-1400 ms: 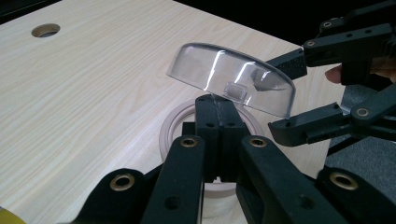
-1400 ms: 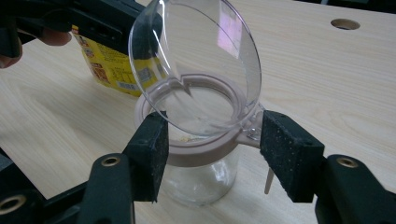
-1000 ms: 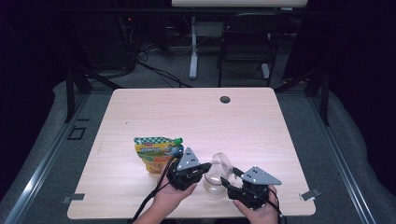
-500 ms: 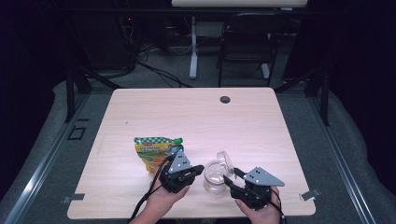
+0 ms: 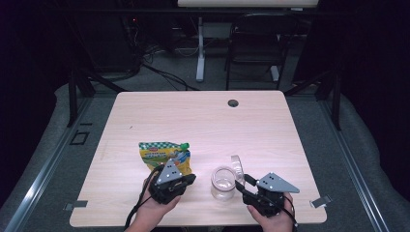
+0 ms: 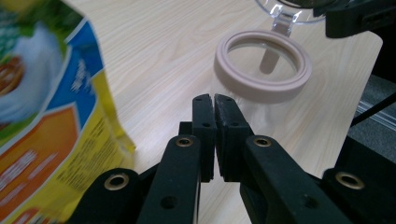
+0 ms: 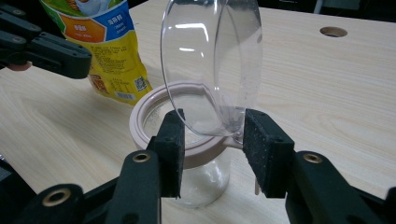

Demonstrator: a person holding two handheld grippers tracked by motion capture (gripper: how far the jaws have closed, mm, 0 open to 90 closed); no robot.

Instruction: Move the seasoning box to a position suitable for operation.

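Observation:
A clear glass jar [image 5: 223, 182] with a beige ring rim [image 7: 149, 116] stands near the table's front edge, its hinged clear lid [image 7: 210, 60] swung up. My right gripper [image 7: 212, 126] has just been closing, and its pads now meet the lid's lower edges on both sides. To the jar's left, my left gripper [image 6: 214, 100] is shut on nothing, with its tips aimed at the jar's rim [image 6: 261, 88]. A yellow snack pouch [image 5: 164, 153] lies flat just beyond the left gripper [image 5: 191, 180].
The wooden table [image 5: 203, 125] has a cable hole [image 5: 233, 103] at its far edge. Behind the table stand a black chair [image 5: 256, 43] and a white desk leg [image 5: 199, 48]. The jar sits close to the front edge.
My left gripper has drawn back from the jar, leftward and towards the person. The right gripper's jaws have narrowed onto the raised lid, and the right hand has stayed put.

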